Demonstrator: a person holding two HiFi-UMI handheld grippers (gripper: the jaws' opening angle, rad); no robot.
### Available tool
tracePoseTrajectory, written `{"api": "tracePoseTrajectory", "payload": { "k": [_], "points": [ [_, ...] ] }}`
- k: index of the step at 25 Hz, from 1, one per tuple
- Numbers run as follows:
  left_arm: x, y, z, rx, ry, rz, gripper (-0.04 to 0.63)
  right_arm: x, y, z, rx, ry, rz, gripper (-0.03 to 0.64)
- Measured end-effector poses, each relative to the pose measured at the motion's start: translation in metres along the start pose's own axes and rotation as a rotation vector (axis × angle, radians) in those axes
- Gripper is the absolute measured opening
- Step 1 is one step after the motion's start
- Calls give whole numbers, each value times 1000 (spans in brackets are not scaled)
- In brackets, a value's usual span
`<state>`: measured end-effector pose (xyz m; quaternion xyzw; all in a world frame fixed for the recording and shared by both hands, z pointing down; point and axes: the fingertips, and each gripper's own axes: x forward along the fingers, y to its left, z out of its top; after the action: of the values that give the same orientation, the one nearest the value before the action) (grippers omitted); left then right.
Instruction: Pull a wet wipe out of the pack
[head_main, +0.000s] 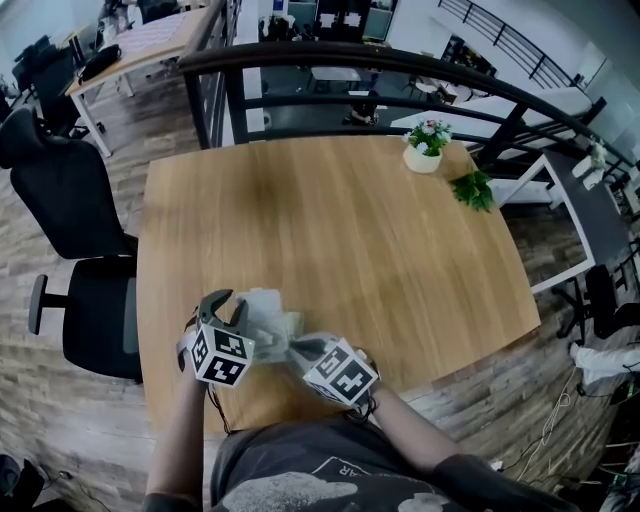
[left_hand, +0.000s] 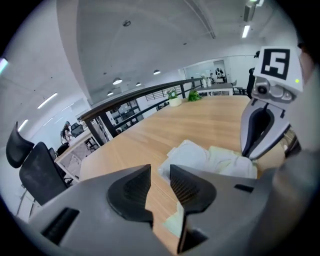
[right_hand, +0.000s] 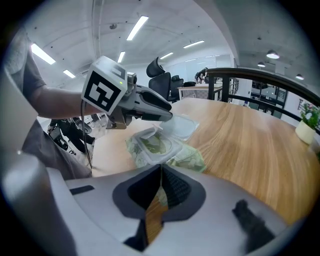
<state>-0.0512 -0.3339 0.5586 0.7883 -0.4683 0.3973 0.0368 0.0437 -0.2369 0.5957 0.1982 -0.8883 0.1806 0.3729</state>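
The wet wipe pack (head_main: 272, 318), pale green with a clear flip lid, lies near the front edge of the wooden table (head_main: 330, 220). In the right gripper view the pack (right_hand: 155, 147) has its lid (right_hand: 182, 126) swung open. My right gripper (right_hand: 161, 187) is shut on the pack's near end, and a pale green sliver shows between its jaws. The left gripper (left_hand: 160, 182) hovers just left of the pack (left_hand: 210, 157). Its jaws stand a little apart with only bare wood showing between them. From the right gripper view, the left gripper (right_hand: 167, 114) reaches over the lid.
A small flower pot (head_main: 427, 145) and a green plant (head_main: 473, 190) sit at the table's far right. A black office chair (head_main: 75, 250) stands to the left of the table, and a dark railing (head_main: 400, 70) runs behind it.
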Motion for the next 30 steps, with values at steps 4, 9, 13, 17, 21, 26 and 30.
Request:
{"api": "tracePoseTrajectory", "payload": {
  "k": [4, 9, 13, 17, 21, 26, 30],
  "points": [
    [-2, 0, 3, 23, 18, 25, 124, 1, -1, 0, 7, -7, -3, 29],
    [-36, -3, 17, -41, -65, 25, 124, 0, -1, -1, 10, -16, -20, 29],
    [-62, -23, 14, -112, -85, -33, 126, -1, -2, -1, 8, -35, -42, 29],
    [-74, -45, 15, -88, -115, -44, 132, -3, -4, -1, 96, -91, -19, 29],
    [-69, -66, 11, -53, -72, -77, 149, -3, -4, 0, 184, -132, 40, 29],
    [-55, -91, 8, -41, -9, -94, 239, -3, -6, -1, 165, -144, 63, 29],
    [-43, -89, 6, -35, 37, 14, 239, -3, -7, -1, 153, -156, 78, 29]
  ]
}}
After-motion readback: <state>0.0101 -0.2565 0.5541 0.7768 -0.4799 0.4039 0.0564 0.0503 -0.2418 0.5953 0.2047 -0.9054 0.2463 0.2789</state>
